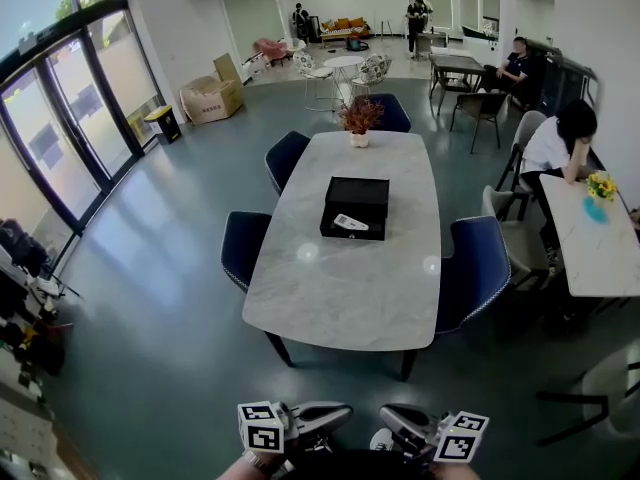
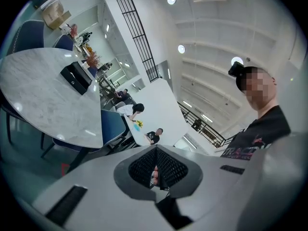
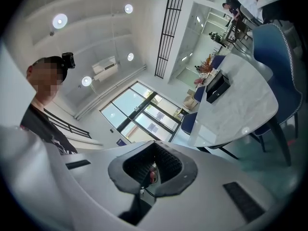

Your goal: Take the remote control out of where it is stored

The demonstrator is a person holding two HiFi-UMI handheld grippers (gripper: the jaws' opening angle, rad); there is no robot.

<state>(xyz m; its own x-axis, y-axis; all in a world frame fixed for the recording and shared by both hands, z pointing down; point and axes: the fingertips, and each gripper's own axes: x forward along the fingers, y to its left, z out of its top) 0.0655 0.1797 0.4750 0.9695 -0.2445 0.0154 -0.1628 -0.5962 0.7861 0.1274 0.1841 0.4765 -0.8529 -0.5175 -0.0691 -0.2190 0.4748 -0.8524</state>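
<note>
**Approach step: both claws empty, remote not yet reached**

The left gripper (image 2: pixel 156 173) is hanging low by the body, well apart from the table (image 1: pixel 340 298), with its jaws pressed together on nothing. A left blue chair (image 1: pixel 243 250) is sitting tucked at the table's left edge. The remote control (image 1: pixel 350 223) is lying pale in the black box (image 1: pixel 360 193) at mid-table, toward the box's near side. A right blue chair (image 1: pixel 476 268) is crowding the near-right edge. Bare marble is running from the rounded near end to the box. The right gripper (image 3: pixel 152 170) is also closed and empty.

Judgement: the next move is calling for walking up, opening one claw and lowering it inside the box walls.
</note>
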